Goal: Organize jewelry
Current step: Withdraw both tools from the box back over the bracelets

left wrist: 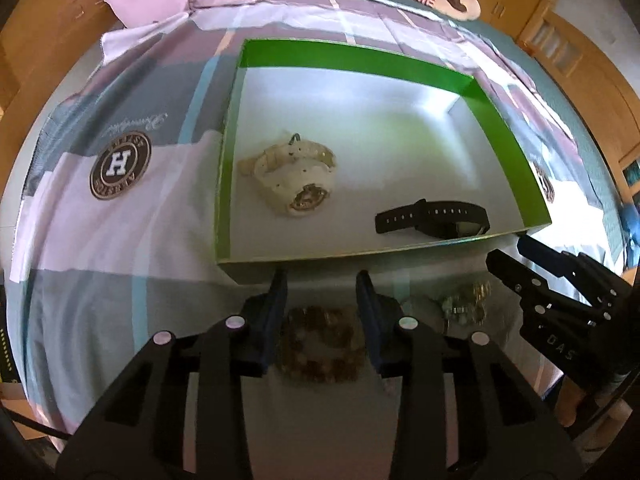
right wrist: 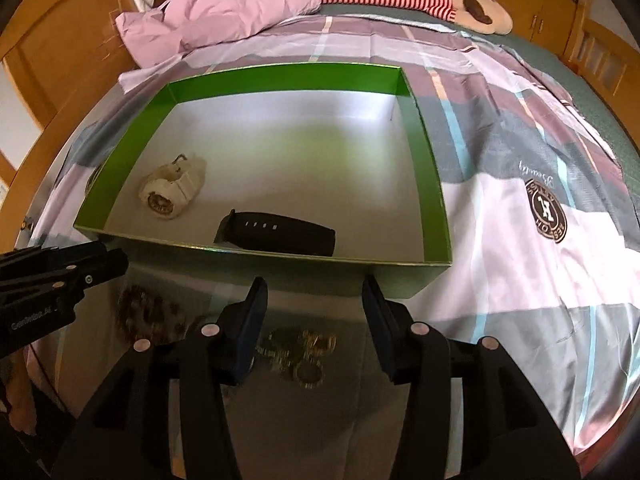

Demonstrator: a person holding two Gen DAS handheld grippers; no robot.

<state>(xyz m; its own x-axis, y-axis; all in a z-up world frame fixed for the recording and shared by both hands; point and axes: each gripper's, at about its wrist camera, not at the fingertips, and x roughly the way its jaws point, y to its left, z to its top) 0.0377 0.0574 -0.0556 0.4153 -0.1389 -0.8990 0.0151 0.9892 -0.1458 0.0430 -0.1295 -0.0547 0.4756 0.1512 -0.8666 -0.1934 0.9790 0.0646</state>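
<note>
Below left claw (left wrist: 323,280): bead bracelet (left wrist: 320,346), ungripped.

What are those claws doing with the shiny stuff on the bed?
A person is tidying jewelry into a green box. A white watch and a black watch already lie inside. The left claw hangs open over a brown bead bracelet, and the right claw hangs open over a metal jewelry pile. Neither has been picked up yet.
</note>
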